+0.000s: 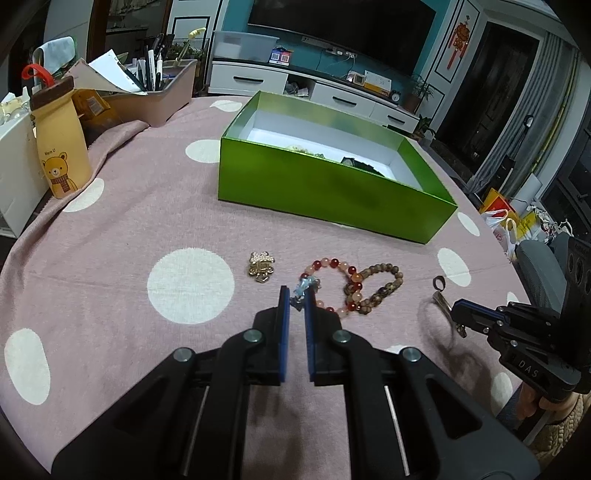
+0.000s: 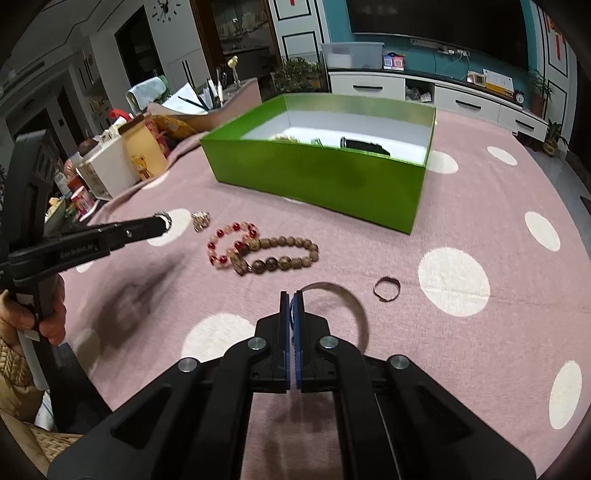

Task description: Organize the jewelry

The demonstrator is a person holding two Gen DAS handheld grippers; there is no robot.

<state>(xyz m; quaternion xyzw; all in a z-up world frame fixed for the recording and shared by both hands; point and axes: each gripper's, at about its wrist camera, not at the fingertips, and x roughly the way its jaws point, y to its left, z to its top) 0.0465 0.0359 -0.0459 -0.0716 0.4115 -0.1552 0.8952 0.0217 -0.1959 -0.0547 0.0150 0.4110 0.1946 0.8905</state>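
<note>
The left tongs [image 1: 297,295] pinch a small silvery-blue trinket [image 1: 303,290]. Just left of them lies a gold brooch [image 1: 261,266], to their right two overlapping bead bracelets [image 1: 354,286], and beyond them an open green box [image 1: 325,184].

Cloth [image 1: 140,206] before green box [image 1: 325,192] clear; bracelets [image 1: 354,288] block nearer strip.

Teal wall [image 1: 236,22] at top of frame behind big dark TV [image 1: 340,26], long white TV cabinet [image 1: 314,86] below it, dark doorway [image 1: 498,85] upper right with grey curtain [image 1: 554,110], wall clock [image 2: 164,9] upper left in right view, dim indoor light
</note>
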